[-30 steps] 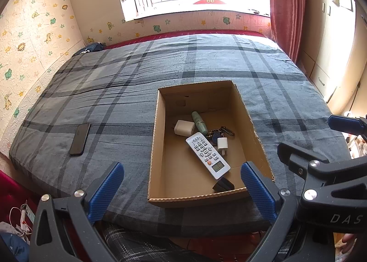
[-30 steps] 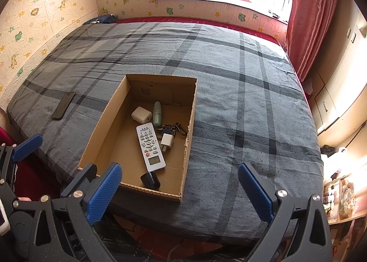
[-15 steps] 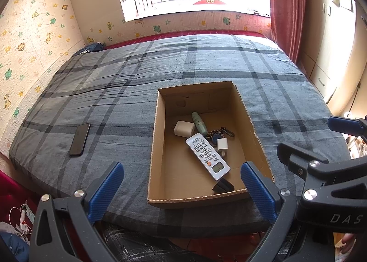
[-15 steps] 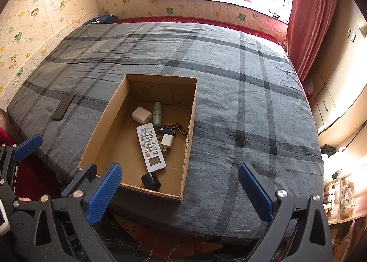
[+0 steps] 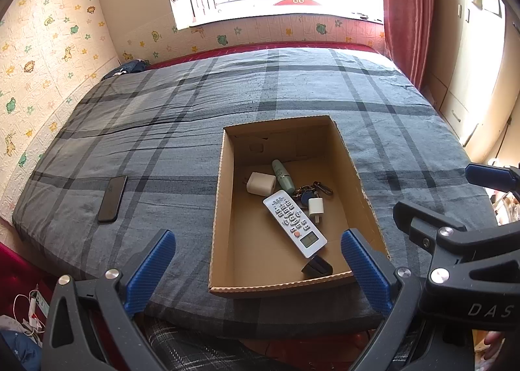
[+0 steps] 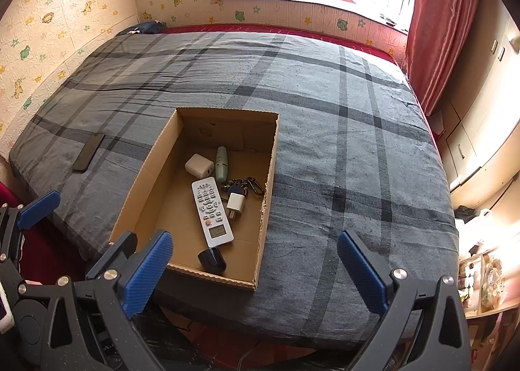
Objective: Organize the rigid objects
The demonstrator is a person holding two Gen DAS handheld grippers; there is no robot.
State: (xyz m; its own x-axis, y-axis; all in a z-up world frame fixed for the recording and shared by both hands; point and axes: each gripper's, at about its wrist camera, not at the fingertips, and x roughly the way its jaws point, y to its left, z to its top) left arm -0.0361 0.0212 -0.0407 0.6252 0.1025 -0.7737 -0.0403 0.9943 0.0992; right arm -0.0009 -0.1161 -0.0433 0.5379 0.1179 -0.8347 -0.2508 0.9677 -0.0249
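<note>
Cardboard is where nearly everything has ended up: the open box [image 5: 224,195] on the plaid bedspread [image 5: 182,117] already holds the white remote [image 5: 294,223], a white charger block [image 5: 261,183], a pale green tube [image 5: 282,173], a bunch of keys [image 5: 308,192], a small white plug [image 5: 314,206] and a dark little object [image 5: 318,267] by the near wall. One rigid thing is left outside, the black phone [image 5: 112,193], lying flat on the cover well to the left of the box and near the bed's left edge. You seem to be between picks, with only that phone to collect. Your left gripper [image 5: 256,268] hangs over the near edge of the bed, jaws wide apart and holding nothing; your right gripper [image 6: 255,270] is the same, spread and empty. Next, I'd judge, swing the left one out to the phone. It is thin and lies flush on soft fabric, so expect to press a finger into the cover to get under an edge.
</note>
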